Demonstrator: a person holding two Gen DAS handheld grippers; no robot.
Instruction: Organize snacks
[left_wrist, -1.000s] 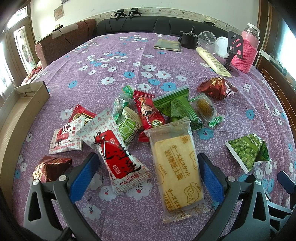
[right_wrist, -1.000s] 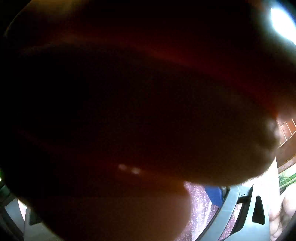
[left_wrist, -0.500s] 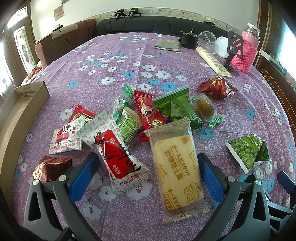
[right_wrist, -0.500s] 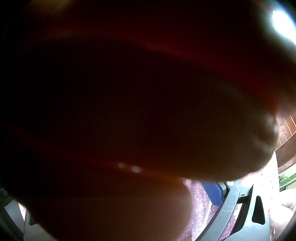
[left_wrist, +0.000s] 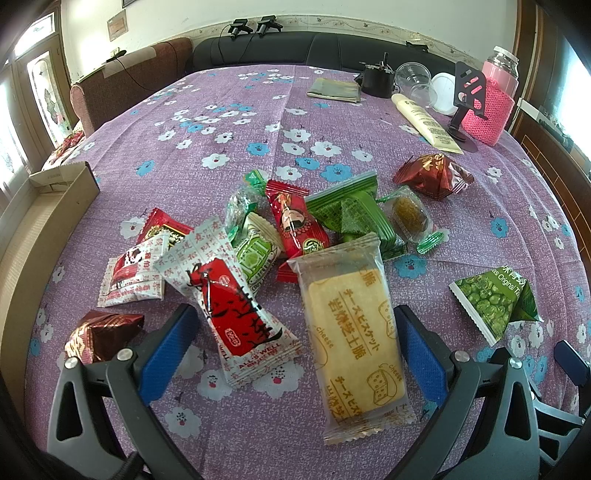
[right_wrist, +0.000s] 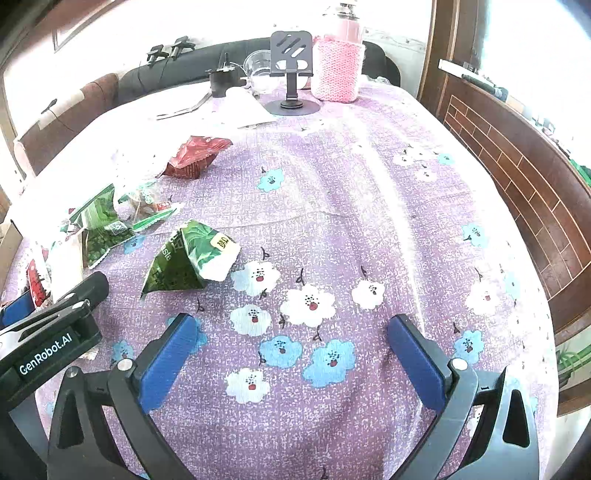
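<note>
The left gripper (left_wrist: 291, 347) is held spread wide and empty, low over the worktop (left_wrist: 221, 122), which is covered by a purple cloth printed with flowers. Between its blue pads lie two snacks: a clear-wrapped pale yellow cheese biscuit packet (left_wrist: 354, 332) and a red and white twisted-looking wrapper printed with characters (left_wrist: 231, 306). The right gripper (right_wrist: 291, 350) is likewise released and empty, with only bare cloth between its pads.

All the packets are judged light and crinkly, with slick film that may slide under a pad. The biscuit is probably stiff but brittle, so its long edges would be pinched gently, or the crimped end seal taken. The puffed packets, such as the green pea packet with a white serrated edge (left_wrist: 495, 302) near the right and the dark red foil pyramid-shaped packet (left_wrist: 432, 175) further off, are best taken by a seam or corner.

Beyond the left gripper the main heap overlaps: a green folded packet (left_wrist: 351, 214), a red cartoon-printed sachet (left_wrist: 295, 221) and smaller sweets partly cover one another, so their full outlines cannot be made out. An open brown cardboard box (left_wrist: 48, 221) at the left edge is cut off. The right wrist view is overexposed at its far left, washing out the snacks there.
</note>
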